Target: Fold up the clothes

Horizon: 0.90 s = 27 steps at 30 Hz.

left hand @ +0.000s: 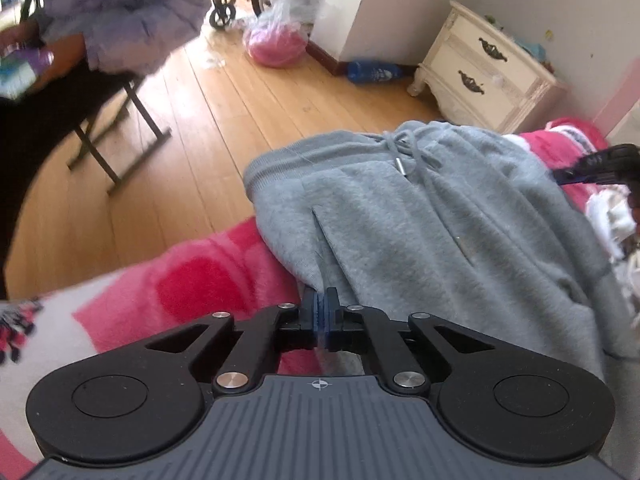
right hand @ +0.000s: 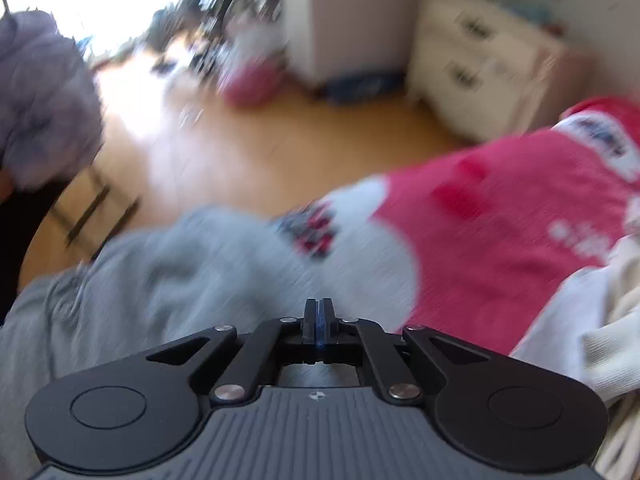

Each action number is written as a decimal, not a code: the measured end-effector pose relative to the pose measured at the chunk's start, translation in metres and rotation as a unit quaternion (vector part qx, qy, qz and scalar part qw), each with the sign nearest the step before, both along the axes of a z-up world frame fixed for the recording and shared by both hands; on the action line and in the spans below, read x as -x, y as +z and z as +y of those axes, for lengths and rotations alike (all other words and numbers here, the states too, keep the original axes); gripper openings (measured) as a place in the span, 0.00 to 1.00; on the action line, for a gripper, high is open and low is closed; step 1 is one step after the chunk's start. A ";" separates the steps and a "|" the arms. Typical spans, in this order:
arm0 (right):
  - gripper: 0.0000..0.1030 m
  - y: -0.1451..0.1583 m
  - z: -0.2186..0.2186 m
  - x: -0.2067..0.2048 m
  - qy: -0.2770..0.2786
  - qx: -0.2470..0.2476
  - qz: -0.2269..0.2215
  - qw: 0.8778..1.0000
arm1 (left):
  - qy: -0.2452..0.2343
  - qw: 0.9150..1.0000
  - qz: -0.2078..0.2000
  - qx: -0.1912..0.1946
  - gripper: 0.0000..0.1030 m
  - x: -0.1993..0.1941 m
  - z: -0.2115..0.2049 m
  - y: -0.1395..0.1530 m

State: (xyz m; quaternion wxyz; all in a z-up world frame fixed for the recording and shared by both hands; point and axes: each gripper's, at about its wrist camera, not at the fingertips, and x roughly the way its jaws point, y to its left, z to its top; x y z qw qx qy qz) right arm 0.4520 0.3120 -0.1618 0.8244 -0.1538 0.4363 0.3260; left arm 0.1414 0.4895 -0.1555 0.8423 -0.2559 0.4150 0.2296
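Lying on a pink and white blanket (left hand: 192, 280), grey sweatpants (left hand: 420, 232) are seen just ahead of the left gripper (left hand: 320, 300), whose jaws are clenched together at the garment's near edge; whether cloth is pinched between them cannot be told. The waistband with its drawstring (left hand: 404, 156) is turned toward the wooden floor (left hand: 224, 128). The right gripper (right hand: 319, 308) is likewise closed with nothing between its pads, held over the grey fabric in a blurred view, with cream cloth (right hand: 600, 344) at its right. Farther off, a cream nightstand (left hand: 480, 72), a pink plastic bag (left hand: 276, 40) and a seated person (left hand: 120, 16) are visible.
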 end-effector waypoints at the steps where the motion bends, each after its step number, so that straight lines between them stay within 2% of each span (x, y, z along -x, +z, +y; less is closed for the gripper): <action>1: 0.01 0.004 -0.007 -0.003 -0.020 -0.005 -0.017 1.000 | 0.012 1.000 0.000 -0.002 0.00 0.001 0.003 0.001; 2: 0.02 0.009 -0.015 -0.008 -0.040 -0.010 -0.029 0.999 | 0.025 1.000 0.000 -0.004 0.00 0.002 0.005 0.002; 5: 0.07 0.032 -0.048 -0.015 -0.069 -0.053 -0.020 0.996 | 0.047 0.999 0.004 0.021 0.01 0.004 0.013 0.000; 6: 0.11 0.043 -0.060 -0.016 -0.064 -0.073 -0.020 0.995 | 0.044 0.999 0.007 0.025 0.04 0.004 0.012 0.001; 7: 0.21 0.058 -0.076 -0.008 -0.053 -0.088 -0.027 0.994 | 0.039 0.999 0.009 0.023 0.06 0.004 0.009 0.004; 9: 0.31 0.088 -0.110 0.018 -0.025 -0.105 -0.046 0.993 | 0.036 0.999 0.006 0.019 0.29 0.010 0.004 0.013; 11: 0.37 0.116 -0.150 0.049 0.014 -0.115 -0.051 0.992 | 0.038 0.999 -0.006 0.026 0.39 0.019 -0.001 0.022; 14: 0.39 0.151 -0.216 0.101 0.061 -0.113 -0.042 0.991 | 0.041 0.998 -0.013 0.042 0.48 0.035 -0.012 0.031; 17: 0.39 0.170 -0.280 0.156 0.077 -0.113 0.011 0.991 | 0.036 0.997 -0.001 0.070 0.49 0.046 -0.028 0.030; 20: 0.40 0.168 -0.331 0.217 0.073 -0.097 0.095 0.988 | 0.028 0.992 0.007 0.119 0.49 0.055 -0.047 0.022; 23: 0.42 0.136 -0.361 0.280 0.051 -0.047 0.157 0.985 | 0.025 0.985 0.016 0.171 0.49 0.062 -0.068 0.009; 27: 0.42 0.089 -0.393 0.347 -0.011 0.050 0.174 0.983 | 0.025 0.976 0.020 0.217 0.49 0.070 -0.092 0.000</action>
